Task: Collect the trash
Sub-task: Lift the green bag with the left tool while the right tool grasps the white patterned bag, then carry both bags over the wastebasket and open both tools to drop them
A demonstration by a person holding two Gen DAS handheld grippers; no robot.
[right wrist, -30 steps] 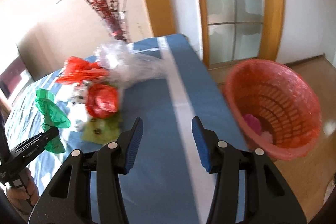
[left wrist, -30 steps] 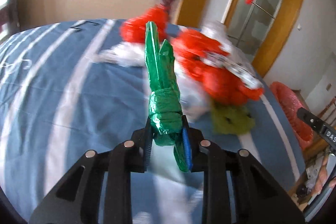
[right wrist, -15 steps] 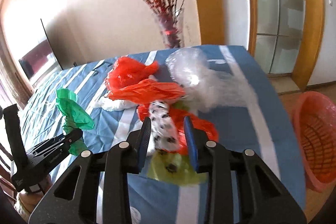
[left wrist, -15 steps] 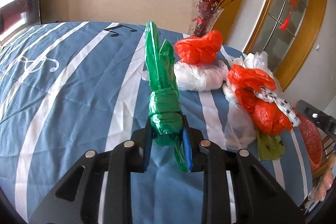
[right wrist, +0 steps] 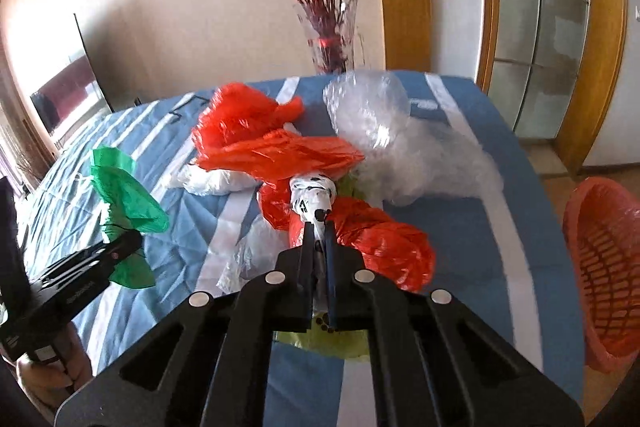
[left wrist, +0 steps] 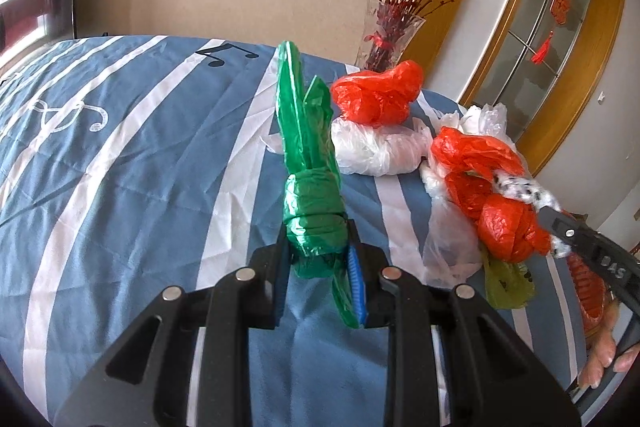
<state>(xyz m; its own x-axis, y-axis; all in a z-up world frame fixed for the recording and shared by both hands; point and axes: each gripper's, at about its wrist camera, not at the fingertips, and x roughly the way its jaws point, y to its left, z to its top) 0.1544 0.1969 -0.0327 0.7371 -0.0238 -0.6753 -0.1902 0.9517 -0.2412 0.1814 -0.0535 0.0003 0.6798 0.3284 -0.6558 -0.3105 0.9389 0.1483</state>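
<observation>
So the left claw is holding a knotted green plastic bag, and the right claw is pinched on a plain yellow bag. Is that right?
Not quite. The right claw is pinched on a white bag with black spots, not a plain yellow one; the right wrist view shows it. The left claw does hold the knotted green plastic bag.

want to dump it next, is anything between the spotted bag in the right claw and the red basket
Nothing visible. The right claw is shut on the spotted bag; only bare blue cloth lies between it and the red basket beyond the table's right edge.
</observation>
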